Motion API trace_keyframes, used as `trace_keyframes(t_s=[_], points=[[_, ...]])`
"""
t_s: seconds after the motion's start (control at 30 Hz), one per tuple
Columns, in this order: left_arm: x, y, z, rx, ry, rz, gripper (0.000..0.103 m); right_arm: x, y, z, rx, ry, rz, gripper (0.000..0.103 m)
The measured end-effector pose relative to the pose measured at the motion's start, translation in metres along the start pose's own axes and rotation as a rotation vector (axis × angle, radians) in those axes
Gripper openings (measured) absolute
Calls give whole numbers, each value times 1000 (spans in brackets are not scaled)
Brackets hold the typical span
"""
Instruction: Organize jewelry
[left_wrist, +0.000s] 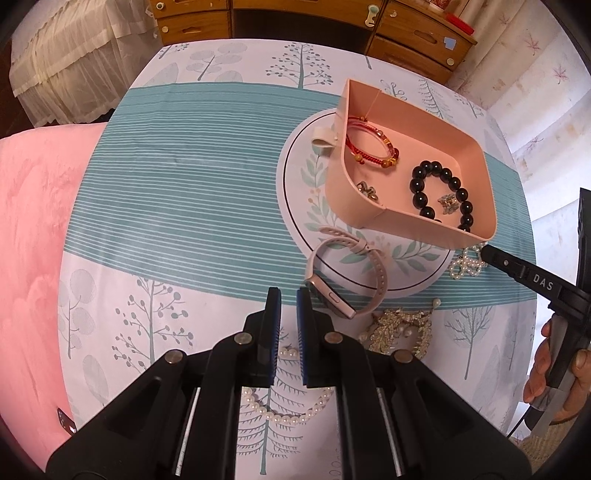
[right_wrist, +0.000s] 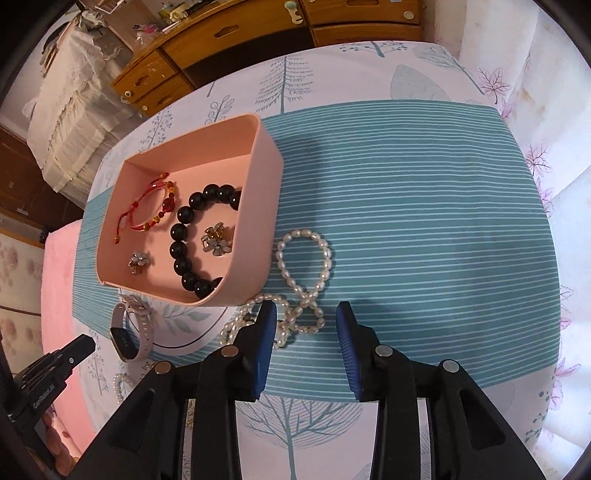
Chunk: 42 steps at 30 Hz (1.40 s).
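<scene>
The pink tray (right_wrist: 258, 177) on the tabletop (right_wrist: 406, 206) already holds several bracelets, so I judge I'm mid-sort. My right tool (right_wrist: 306, 325), spread wide and empty, hangs over the pearl strand (right_wrist: 304, 258) just beside the tray; next it must lower and close on it. My left tool (left_wrist: 289, 306), nearly together on nothing, hides part of a pearl necklace (left_wrist: 280, 415) near the watch (left_wrist: 343, 284)

**Jewelry: part in tray, part on cloth**

Pink tray (right_wrist: 258, 206) holds red cord bracelet (right_wrist: 153, 210), black bead bracelet (right_wrist: 184, 254), two flower pieces (right_wrist: 216, 238). Pearl strand (right_wrist: 303, 266) lies looped just beside tray. Pink watch (left_wrist: 347, 280) on its side near tray. Gold brooch (left_wrist: 402, 330) and pearl necklace (left_wrist: 284, 415) on cloth.
</scene>
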<state>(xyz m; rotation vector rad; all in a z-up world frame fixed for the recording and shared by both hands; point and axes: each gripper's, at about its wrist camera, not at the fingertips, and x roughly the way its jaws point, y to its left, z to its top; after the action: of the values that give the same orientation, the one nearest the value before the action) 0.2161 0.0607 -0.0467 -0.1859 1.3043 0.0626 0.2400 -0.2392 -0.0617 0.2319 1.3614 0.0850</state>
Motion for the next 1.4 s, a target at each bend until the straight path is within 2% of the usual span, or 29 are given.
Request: trace_keyframes(t_s=[0.17,0.23,0.33,0.37,0.43,0.53,0.67,0.97,1.23,1.4], points=[[3,0,-3,-4,10,-8,6,5,20,-1,-64,-5,-89,34],[3,0,-3,-6,14,-12,6,7,33,-4,-132,-9,-154,34],[3,0,-4,-7,16,-15,6,5,40,-8,-171,-20,-176,31],[3,0,-4,-7,16,-16,6,5,41,-8,-173,-18,-170,19],[3,0,-4,-7,18,-17,6,4,41,-8,-161,2,-163,7],[2,0,-7,-4,18,-19,6,1,36,-11,-142,0,-132,5],[0,1,-9,2,15,-19,6,-16,20,-15,-94,-19,-39,5],[-8,-1,-18,19,9,-38,6,-116,31,-16,-114,-195,48,4],[-15,0,-24,39,-1,-44,6,-227,77,6,-175,-397,127,4],[-14,2,-24,48,-12,-37,6,-275,114,20,-218,-505,126,4]])
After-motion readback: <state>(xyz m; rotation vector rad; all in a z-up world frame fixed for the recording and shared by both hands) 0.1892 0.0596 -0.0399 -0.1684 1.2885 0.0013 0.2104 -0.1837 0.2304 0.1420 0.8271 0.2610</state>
